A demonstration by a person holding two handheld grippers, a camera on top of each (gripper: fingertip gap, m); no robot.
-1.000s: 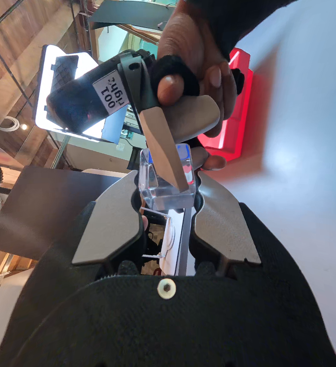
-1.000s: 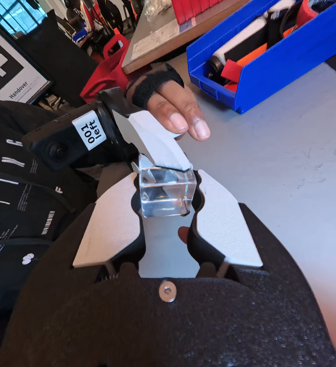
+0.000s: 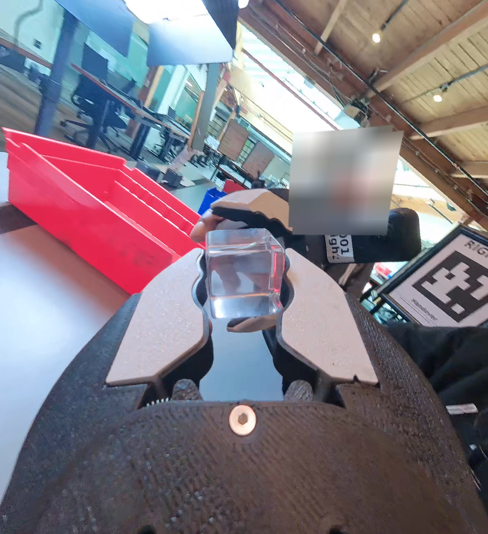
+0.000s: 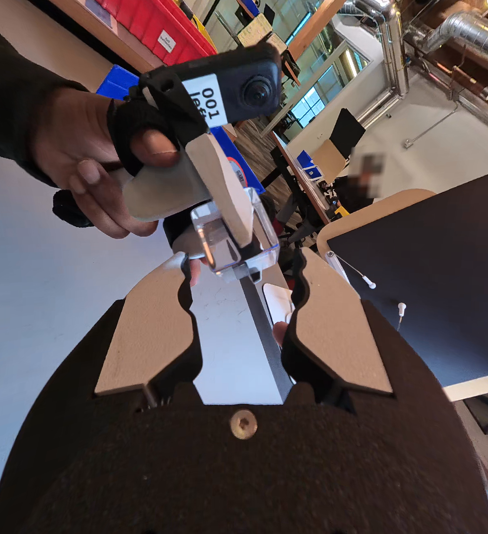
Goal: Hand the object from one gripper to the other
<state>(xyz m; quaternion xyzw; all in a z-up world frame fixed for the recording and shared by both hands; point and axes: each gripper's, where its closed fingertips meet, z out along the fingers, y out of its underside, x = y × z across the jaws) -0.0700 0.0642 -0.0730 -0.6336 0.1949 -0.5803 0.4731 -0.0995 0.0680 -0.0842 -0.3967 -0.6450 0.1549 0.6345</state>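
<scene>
One cube: clear block [image 3: 244, 273] pinched between the left gripper's [image 3: 243, 277] fingers.
Right gripper [image 4: 241, 267]: spread wide, empty, just beside the block.
Behind: red bin [image 3: 92, 208].

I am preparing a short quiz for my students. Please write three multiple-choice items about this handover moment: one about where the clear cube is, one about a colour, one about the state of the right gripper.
1. Where is the clear cube?
A. Between the left gripper's fingers
B. In the red bin
C. On the table

2. What colour is the open bin seen in the left wrist view?
A. Green
B. Red
C. Yellow

3. How is the right gripper?
A. Shut on the cube
B. Shut on nothing
C. Open

Answers:
1 A, the left gripper clamps both sides of the cube.
2 B, its walls are red.
3 C, its fingers stand apart, clear of the cube.
</scene>
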